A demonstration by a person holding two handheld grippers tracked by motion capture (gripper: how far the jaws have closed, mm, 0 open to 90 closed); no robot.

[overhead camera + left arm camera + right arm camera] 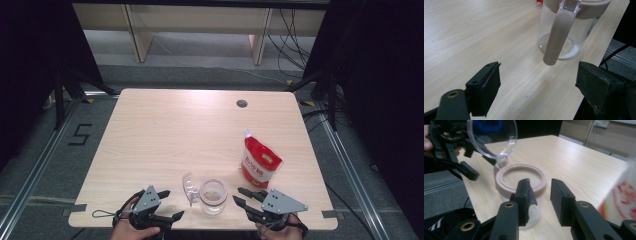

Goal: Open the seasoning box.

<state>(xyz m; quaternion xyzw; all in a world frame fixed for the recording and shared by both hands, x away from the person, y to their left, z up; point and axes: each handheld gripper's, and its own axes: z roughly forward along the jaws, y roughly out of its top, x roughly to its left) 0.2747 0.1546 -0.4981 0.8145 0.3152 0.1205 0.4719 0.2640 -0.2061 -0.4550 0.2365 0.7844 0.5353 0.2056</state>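
Observation:
A clear glass jar [213, 196] with a pinkish rim [521, 178] stands near the table's front edge, with a little white powder in its bottom. Its clear lid [189, 186] is flipped up on the left side, and a pinkish strap [556, 37] hangs down the jar's wall. My left gripper [174, 203] sits just left of the jar with its jaws wide apart and nothing between them. Close on the jar's right, my right gripper [237, 195] points at it, jaws a little apart, holding nothing. A red and white pouch [260, 162] stands behind the right gripper.
The wooden table [190, 130] has a round cable hole [242, 103] at the back. Its front edge runs right under both hands. In the right gripper view the left gripper [456, 157] shows beyond the raised lid [491, 137], and the pouch [624, 197] stands close at the right.

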